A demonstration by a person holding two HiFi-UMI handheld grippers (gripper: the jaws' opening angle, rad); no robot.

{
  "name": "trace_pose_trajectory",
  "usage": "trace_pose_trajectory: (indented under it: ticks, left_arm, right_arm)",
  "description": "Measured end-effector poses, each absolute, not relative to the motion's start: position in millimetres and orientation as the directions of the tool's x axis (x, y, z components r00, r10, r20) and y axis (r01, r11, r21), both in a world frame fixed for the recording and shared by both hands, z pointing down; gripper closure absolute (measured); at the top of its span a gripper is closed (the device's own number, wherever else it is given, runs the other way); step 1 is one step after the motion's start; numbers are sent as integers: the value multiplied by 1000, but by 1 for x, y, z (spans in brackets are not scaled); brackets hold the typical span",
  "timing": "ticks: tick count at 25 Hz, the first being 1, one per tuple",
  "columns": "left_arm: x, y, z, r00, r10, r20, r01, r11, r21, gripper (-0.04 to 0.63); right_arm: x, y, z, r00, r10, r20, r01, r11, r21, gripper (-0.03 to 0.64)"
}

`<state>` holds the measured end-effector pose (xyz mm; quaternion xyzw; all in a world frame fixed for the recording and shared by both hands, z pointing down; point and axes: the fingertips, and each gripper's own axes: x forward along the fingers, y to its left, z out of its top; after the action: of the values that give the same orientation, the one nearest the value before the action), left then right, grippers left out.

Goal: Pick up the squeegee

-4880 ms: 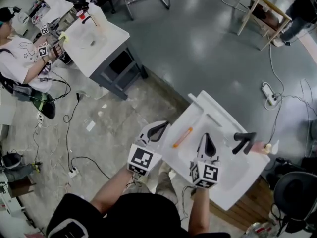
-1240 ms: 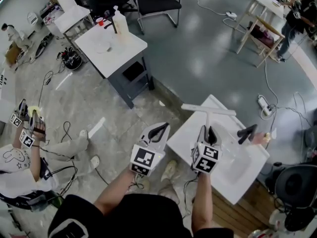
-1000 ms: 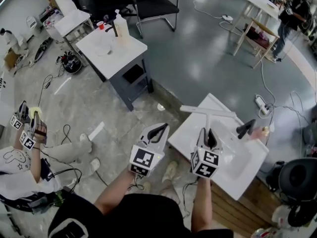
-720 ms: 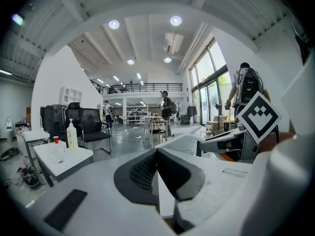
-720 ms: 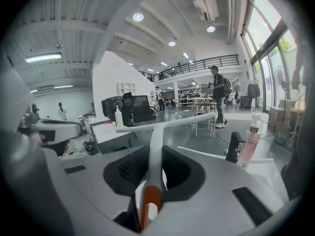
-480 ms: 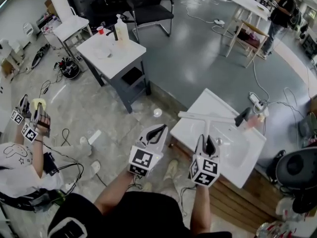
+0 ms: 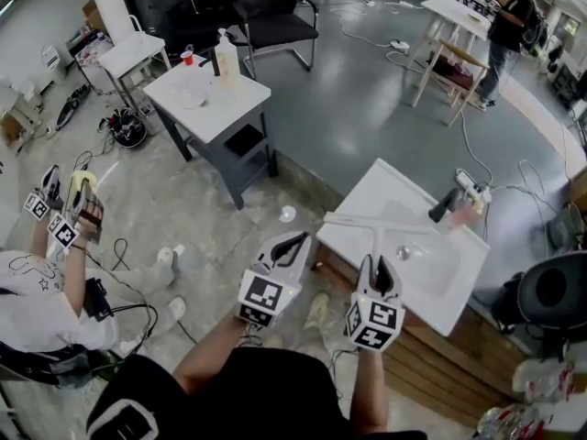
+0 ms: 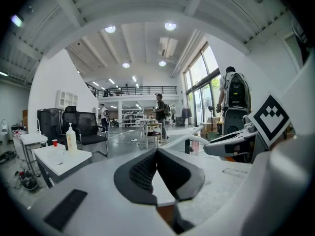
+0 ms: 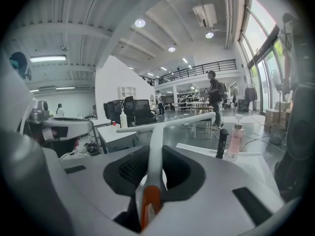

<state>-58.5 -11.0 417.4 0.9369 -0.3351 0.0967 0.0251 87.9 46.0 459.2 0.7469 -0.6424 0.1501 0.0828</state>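
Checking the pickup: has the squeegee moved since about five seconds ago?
Yes. The squeegee no longer lies on the sink; the right gripper holds it lifted above that sink.

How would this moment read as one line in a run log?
right gripper: shut on squeegee | squeegee: held above sink | left gripper: shut, empty

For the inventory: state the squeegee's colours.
White squeegee, orange handle end; right gripper view.

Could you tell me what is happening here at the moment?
A person works with a gripper in each hand. The right gripper has its fingers closed on the handle of a white squeegee, holding it up over the white sink. The left gripper is shut and empty, beside the sink.
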Motion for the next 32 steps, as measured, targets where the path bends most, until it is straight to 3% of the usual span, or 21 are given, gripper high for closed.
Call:
trace_pose_trajectory:
  ticks: [13, 32]
  left_arm:
    - [-59, 28, 412, 762, -622, 181, -629, -777, -21, 592]
    - [-63, -14, 417, 769, -612, 187, -623, -782, 3, 592]
  right_arm:
    - [90, 87, 451, 141, -940, 310, -983, -169, -65, 540]
    - [82, 46, 457, 142, -933, 330, -983, -173, -66, 540]
